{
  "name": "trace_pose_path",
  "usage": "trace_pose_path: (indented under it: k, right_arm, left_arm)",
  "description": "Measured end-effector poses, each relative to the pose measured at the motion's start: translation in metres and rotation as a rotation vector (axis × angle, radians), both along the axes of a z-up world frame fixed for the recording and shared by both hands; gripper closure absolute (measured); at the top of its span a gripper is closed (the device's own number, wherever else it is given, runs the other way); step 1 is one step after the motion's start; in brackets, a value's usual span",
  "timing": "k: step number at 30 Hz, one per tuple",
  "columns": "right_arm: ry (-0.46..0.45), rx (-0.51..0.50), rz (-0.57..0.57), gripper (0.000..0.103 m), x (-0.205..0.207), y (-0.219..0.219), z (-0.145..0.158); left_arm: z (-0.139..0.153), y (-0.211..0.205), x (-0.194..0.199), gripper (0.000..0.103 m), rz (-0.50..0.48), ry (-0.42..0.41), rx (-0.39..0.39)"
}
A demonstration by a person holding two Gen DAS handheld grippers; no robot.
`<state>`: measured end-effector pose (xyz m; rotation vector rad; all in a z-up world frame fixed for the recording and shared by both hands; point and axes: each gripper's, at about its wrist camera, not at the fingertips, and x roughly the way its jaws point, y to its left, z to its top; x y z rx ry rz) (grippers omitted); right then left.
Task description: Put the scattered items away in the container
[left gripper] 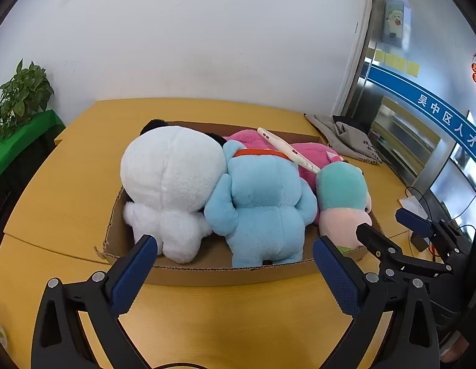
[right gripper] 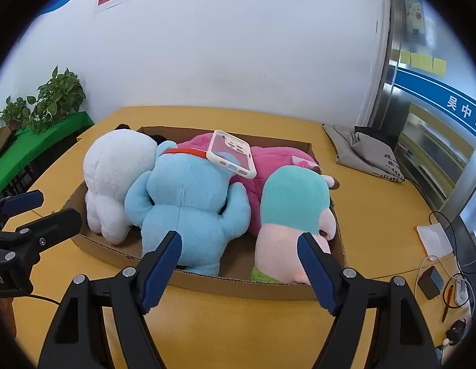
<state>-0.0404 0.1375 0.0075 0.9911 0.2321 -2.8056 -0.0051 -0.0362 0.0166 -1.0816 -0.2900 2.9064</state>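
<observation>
- Left wrist view: the left gripper (left gripper: 234, 256) was held wide open and empty at the near wall of the corrugated cardboard box (left gripper: 207, 273), which was set mid-table (left gripper: 68, 184). Fluffy white plush (left gripper: 170, 181) and blue plush (left gripper: 262, 203) were packed just beyond its fingertips.
- Right wrist view: the right gripper (right gripper: 239, 250) was parted, nothing gripped; the teal-and-pink plush (right gripper: 294, 212) was seen just past it, a glossy white phone case (right gripper: 231, 153) laid atop the pink plush (right gripper: 281, 160).

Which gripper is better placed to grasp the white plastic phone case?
Probably right: the right gripper faces the white plastic phone case nearly centred; from the left gripper it sits off-centre, edge-on.
</observation>
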Motion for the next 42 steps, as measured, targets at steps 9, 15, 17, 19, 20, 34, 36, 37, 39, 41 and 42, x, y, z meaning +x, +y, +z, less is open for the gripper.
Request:
trace_pose_path:
  k: [9,15,17,19,20,34,36,37,39,41,42]
  right_arm:
    - [-0.007,0.009,-0.03,0.025,0.012,0.01,-0.005]
    - [-0.002,0.011,-0.03,0.025,0.017,0.011,-0.004]
    - [-0.003,0.008,-0.03,0.025,0.018,0.012,-0.005]
    - [-0.004,0.007,-0.031,0.025,0.018,0.014,-0.005]
    - [-0.005,0.006,-0.031,0.025,0.019,0.014,-0.005]
    - [0.0,0.009,-0.023,0.025,0.022,0.014,-0.002]
    - [-0.001,0.01,-0.027,0.025,0.022,0.015,-0.002]
    - [-0.003,0.01,-0.029,0.025,0.022,0.015,-0.002]
    - [-0.004,0.011,-0.029,0.025,0.021,0.015,-0.002]
    - [-0.005,0.01,-0.029,0.025,0.022,0.016,-0.002]
    - [-0.006,0.01,-0.029,0.025,0.021,0.016,-0.002]
  left_arm:
    - [-0.006,0.009,0.02,0.001,0.0,0.007,-0.001]
    - [-0.008,0.015,0.024,0.001,-0.012,0.008,-0.007]
    - [-0.008,0.015,0.025,0.001,-0.011,0.008,-0.007]
    - [-0.008,0.014,0.026,0.001,-0.005,0.01,-0.003]
    - [-0.007,0.014,0.025,0.001,-0.002,0.011,-0.003]
    - [-0.01,0.018,0.027,0.001,-0.001,0.005,-0.005]
    - [-0.01,0.019,0.026,0.001,-0.005,0.004,-0.006]
    - [-0.01,0.019,0.027,0.001,-0.006,0.004,-0.005]
    - [-0.01,0.019,0.026,0.001,-0.005,0.004,-0.004]
    - [-0.01,0.019,0.026,0.001,-0.005,0.004,-0.004]
    - [-0.01,0.019,0.026,0.001,-0.005,0.005,-0.004]
